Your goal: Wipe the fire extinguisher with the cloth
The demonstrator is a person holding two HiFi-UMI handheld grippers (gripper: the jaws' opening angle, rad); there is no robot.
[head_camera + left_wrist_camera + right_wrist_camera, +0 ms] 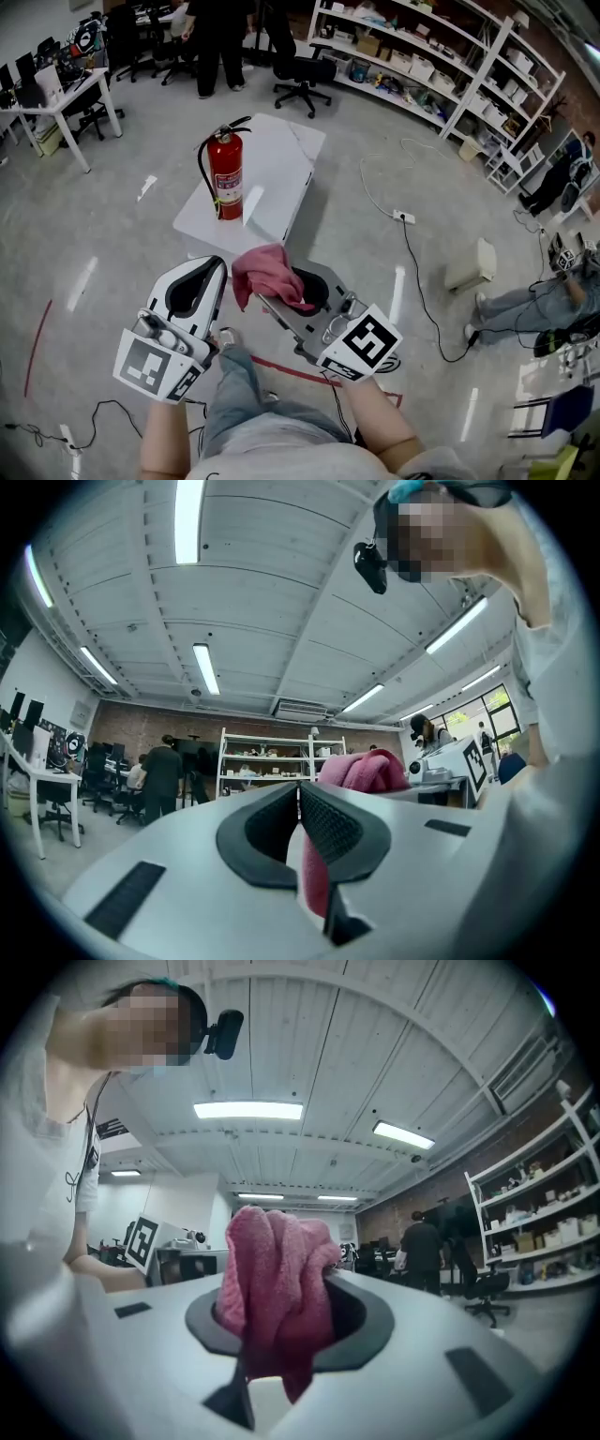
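So the right tool (281,298) is clamped on the pink cloth (270,270), which bunches up over its tips and hangs down a bit, held up in the air close to the person's body. The left tool (217,264) sits just beside it with its jaws pressed together and nothing in them. The red extinguisher (226,173) is standing upright near the left edge of the white counter (281,159), well apart from both tools, with its black hose looping down one side.
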